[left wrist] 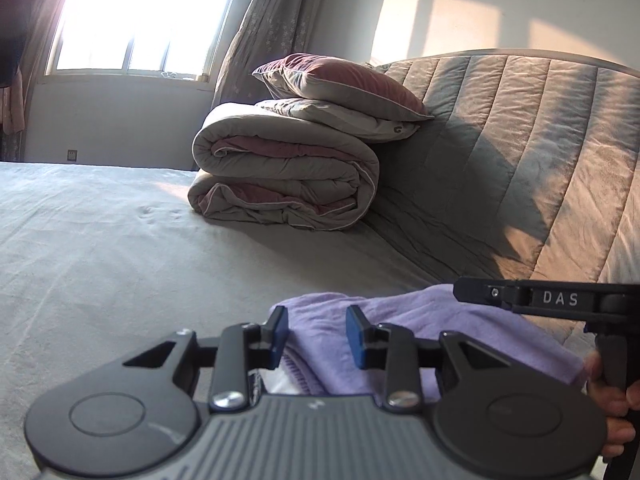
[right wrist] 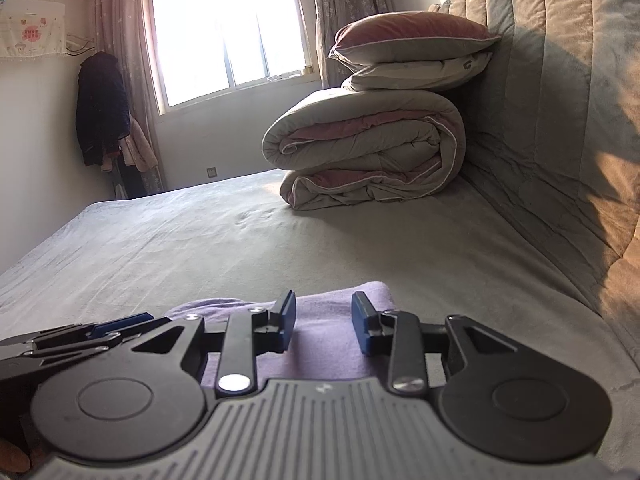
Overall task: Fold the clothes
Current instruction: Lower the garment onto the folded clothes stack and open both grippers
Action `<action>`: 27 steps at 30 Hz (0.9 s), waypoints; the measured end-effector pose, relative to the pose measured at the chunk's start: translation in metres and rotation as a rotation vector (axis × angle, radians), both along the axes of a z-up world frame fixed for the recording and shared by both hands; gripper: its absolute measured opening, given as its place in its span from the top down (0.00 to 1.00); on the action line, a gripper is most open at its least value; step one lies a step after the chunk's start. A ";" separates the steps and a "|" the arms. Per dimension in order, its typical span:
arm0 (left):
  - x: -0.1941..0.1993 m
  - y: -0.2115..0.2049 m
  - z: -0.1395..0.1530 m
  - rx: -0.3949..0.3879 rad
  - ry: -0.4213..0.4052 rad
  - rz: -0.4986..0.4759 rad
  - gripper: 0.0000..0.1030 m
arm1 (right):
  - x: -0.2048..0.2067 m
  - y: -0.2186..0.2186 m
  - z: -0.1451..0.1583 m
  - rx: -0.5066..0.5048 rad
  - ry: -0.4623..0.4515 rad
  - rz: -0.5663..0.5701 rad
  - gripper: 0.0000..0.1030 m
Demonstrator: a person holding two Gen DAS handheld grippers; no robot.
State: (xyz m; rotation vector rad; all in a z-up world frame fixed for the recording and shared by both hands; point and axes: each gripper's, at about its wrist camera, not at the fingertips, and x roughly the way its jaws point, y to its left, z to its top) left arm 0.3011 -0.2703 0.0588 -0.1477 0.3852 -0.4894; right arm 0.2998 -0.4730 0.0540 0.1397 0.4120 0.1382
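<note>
The left gripper stands with its blue pads parted, and lilac cloth shows in the gap between them; the pads do not appear to press on it, so I read the jaws as released rather than clenched, though the fabric bunches close against the inner faces and a light pinch cannot be wholly ruled out. The right gripper is likewise parted, its pads apart with flat purple cloth visible beneath and between them, nothing squeezed; it hangs low over the garment's near part. In the left wrist view the right gripper comes in from the right edge, side-on, with a hand on its grip; in the right wrist view the left gripper lies just beside it at the left.

The purple garment lies on the grey bed sheet, near the bed's front, already gathered into a compact, layered shape with a straight far edge; a ribbed hem and a pale lining peep out under the left tongs.

Judging from that, the fold looks well along, perhaps at the stage of tidying or making a last fold; the next move would call for choosing an edge, closing both tongs on it evenly, and carrying it across without dragging the layers below.

Farther off, a folded duvet and two pillows are stacked against the padded headboard; well apart from the work.
</note>
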 end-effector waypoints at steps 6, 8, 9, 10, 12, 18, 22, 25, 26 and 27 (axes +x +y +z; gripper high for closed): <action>-0.027 0.006 0.013 -0.017 -0.011 -0.048 0.68 | -0.033 0.005 0.013 -0.038 -0.043 0.023 0.66; -0.035 0.006 0.010 -0.011 0.003 -0.057 0.68 | -0.043 0.006 0.012 -0.039 -0.042 0.026 0.66; -0.039 0.007 0.008 -0.006 0.012 -0.058 0.68 | -0.049 0.006 0.011 -0.036 -0.041 0.025 0.66; -0.043 0.007 0.006 -0.001 0.022 -0.060 0.68 | -0.054 0.005 0.010 -0.035 -0.040 0.023 0.66; -0.050 0.010 0.002 0.008 0.037 -0.055 0.68 | -0.062 0.005 0.008 -0.045 -0.035 0.012 0.66; -0.073 0.022 0.003 -0.015 0.102 -0.041 0.65 | -0.085 0.004 0.011 -0.015 -0.002 -0.023 0.66; -0.089 0.025 0.010 -0.002 0.167 -0.025 0.57 | -0.107 0.011 0.016 -0.013 0.030 -0.072 0.61; -0.102 0.029 0.016 0.021 0.218 0.008 0.43 | -0.127 0.017 0.021 0.003 0.047 -0.106 0.53; -0.106 0.030 0.019 0.028 0.230 0.018 0.38 | -0.134 0.019 0.023 0.011 0.053 -0.114 0.52; -0.110 0.031 0.022 0.042 0.242 0.028 0.30 | -0.140 0.021 0.024 0.019 0.058 -0.122 0.50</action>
